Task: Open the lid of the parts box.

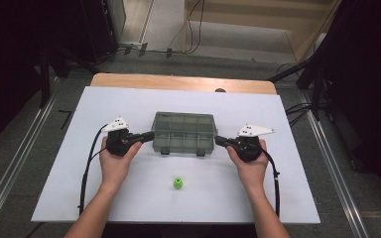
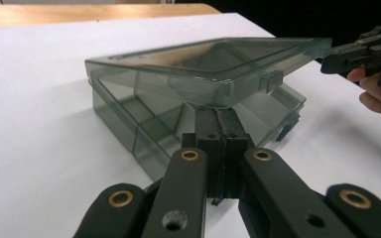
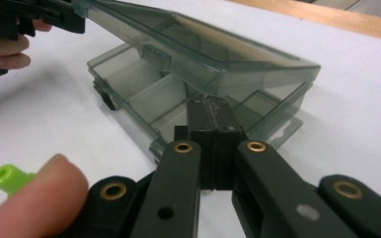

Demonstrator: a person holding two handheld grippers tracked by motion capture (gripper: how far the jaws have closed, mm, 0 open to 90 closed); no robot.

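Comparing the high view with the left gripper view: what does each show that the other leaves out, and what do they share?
High view alone: the green piece lying on the white table in front of the box, both forearms, and the floor around the table.

Left gripper view alone: the lid is lifted at its front edge, tilted above the box, whose inner dividers show through the clear wall.

Both: the box on the white table, with the left hand-held gripper and right hand-held gripper at opposite sides of it, their jaws shut.

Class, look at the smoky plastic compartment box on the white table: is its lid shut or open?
Partly open. The lid tilts above the box, with a gap showing at the front in both gripper views.
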